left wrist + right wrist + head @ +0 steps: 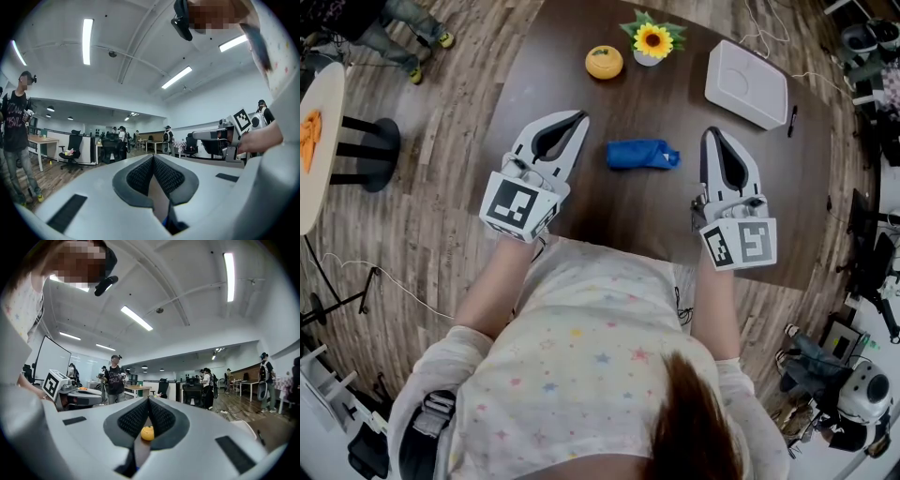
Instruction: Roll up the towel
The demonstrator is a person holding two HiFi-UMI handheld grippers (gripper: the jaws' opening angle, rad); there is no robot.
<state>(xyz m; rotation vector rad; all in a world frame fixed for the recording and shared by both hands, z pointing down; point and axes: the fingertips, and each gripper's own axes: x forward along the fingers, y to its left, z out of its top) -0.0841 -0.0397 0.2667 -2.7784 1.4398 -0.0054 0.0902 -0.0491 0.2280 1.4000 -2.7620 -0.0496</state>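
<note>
Towel (642,154) lies rolled, untouched; left gripper (580,118), right gripper (711,133): fingers pressed together, empty.

Blue towel (642,154), rolled up, lying crosswise on table

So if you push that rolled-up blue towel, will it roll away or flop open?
It probably won't roll far: the blue towel is a squashed, lumpy bundle, not a neat round tube. It's soft cloth, so lifted by one end it would likely sag. It looks light, so a nudge should slide it across the smooth table.
</note>
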